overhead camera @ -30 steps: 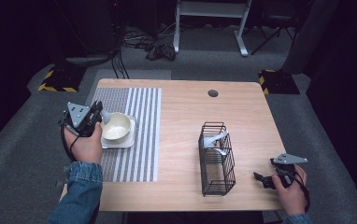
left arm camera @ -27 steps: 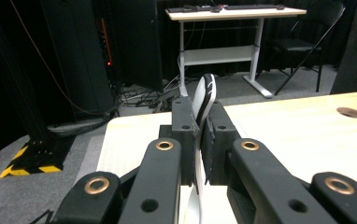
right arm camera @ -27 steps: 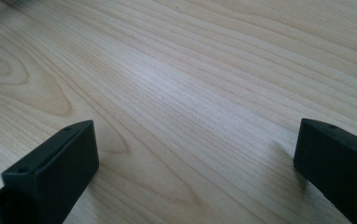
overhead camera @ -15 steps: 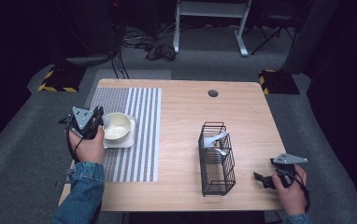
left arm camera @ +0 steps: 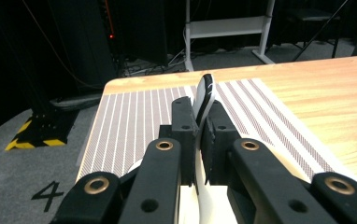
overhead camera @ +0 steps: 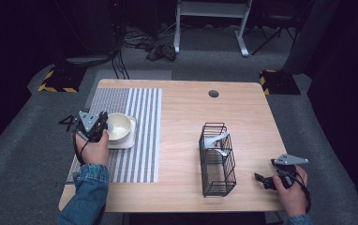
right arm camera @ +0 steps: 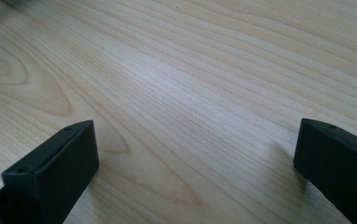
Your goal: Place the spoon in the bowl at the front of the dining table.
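Observation:
A cream bowl (overhead camera: 119, 125) rests over a white square plate (overhead camera: 129, 142) on the striped mat (overhead camera: 139, 154) at the table's left. My left gripper (overhead camera: 101, 127) is shut on the bowl's near-left rim. In the left gripper view the jaws (left arm camera: 200, 116) pinch the thin rim (left arm camera: 204, 92), which stands up between the pads. My right gripper (overhead camera: 263, 180) lies low at the table's front right, held by a hand. Its jaws (right arm camera: 190, 158) are wide open with only bare wood between them.
A black wire basket (overhead camera: 218, 161) stands right of centre and holds a pale utensil-like item (overhead camera: 214, 140). The wooden table (overhead camera: 186, 112) has a dark round hole (overhead camera: 213, 93) near its far edge. Dark floor, cables and a stand's legs lie beyond.
My left gripper has sunk a little towards the mat, still clamped on the bowl's rim. The right gripper has stayed where it was.

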{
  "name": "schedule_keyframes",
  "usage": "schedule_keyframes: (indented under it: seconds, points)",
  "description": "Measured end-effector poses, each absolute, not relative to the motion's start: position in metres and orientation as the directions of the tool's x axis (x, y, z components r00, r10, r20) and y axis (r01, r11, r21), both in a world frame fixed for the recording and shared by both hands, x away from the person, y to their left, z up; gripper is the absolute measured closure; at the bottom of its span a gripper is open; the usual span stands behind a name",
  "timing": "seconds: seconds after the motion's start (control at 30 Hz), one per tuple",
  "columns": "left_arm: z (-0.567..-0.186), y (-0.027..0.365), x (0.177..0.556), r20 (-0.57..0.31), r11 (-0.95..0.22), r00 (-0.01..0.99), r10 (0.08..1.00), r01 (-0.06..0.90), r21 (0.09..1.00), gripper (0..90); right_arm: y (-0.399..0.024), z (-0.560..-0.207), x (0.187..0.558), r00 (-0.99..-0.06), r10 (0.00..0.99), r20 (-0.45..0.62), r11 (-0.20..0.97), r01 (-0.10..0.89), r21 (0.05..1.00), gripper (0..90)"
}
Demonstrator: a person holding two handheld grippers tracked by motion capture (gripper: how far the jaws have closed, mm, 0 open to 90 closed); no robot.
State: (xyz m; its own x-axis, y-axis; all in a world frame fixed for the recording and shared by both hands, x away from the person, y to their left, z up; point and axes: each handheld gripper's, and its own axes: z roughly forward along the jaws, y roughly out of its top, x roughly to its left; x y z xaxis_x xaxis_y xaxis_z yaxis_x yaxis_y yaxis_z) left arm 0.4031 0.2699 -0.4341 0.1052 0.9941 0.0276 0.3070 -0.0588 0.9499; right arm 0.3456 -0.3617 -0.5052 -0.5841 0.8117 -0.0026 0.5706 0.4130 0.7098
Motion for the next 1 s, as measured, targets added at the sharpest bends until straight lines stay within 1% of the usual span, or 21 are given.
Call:
schedule_keyframes:
  seconds: [0.27,0.7,0.9,1.0]
  points:
    - [-0.441,0.273,0.404,0.01,-0.043,0.106,0.994,0.305,0.951,84.8,-0.362,-0.505,0.346,-0.584,0.812,-0.002,0.413,0.571,0.71,0.0]
    - [-0.441,0.265,0.404,-0.004,-0.035,0.124,0.992,0.313,0.949,82.4,-0.362,-0.505,0.346,-0.584,0.812,-0.003,0.413,0.571,0.71,0.1]
    - [-0.444,0.261,0.406,-0.014,-0.033,0.139,0.99,0.326,0.945,76.4,-0.362,-0.505,0.346,-0.584,0.812,-0.003,0.413,0.571,0.71,0.1]
    - [-0.443,0.257,0.406,-0.012,-0.037,0.15,0.989,0.319,0.947,67.9,-0.362,-0.505,0.346,-0.584,0.812,-0.003,0.413,0.571,0.71,0.1]
